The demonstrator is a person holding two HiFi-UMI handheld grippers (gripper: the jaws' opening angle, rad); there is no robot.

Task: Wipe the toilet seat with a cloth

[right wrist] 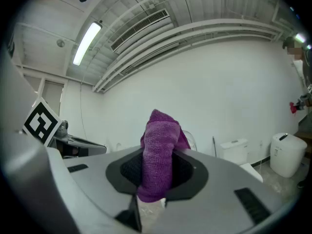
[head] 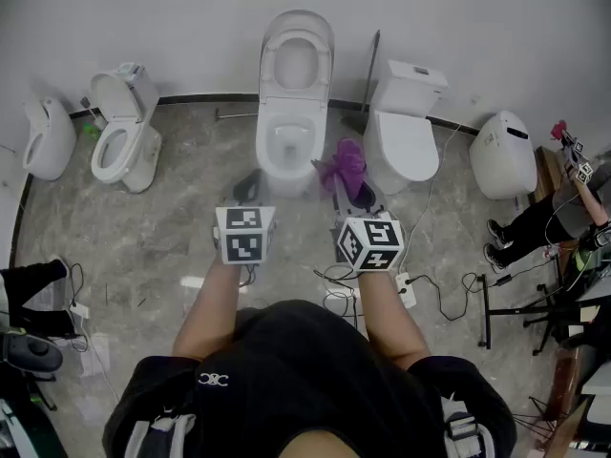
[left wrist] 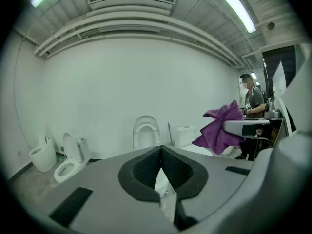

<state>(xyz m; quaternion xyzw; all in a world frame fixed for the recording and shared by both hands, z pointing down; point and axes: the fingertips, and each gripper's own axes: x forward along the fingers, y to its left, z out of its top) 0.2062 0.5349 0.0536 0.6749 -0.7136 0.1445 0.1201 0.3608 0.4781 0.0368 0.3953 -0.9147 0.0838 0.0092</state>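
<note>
Left gripper (left wrist: pixel 161 152): jaws closed together, nothing between them. Right gripper (right wrist: pixel 157 177): jaws clamped on a purple cloth (right wrist: pixel 158 150), which stands up between the pads in a bunched fold. In the head view both grippers are held side by side, apart, above the grey floor (head: pixel 143 237), in front of the middle toilet (head: pixel 269 141). Its lid (head: pixel 296 27) is raised against the white wall (head: pixel 143 17). The cloth sits near the bowl's right front; contact cannot be determined. An open toilet (head: pixel 124 127) stands to the left and a closed toilet (head: pixel 406 132) to the right.
</note>
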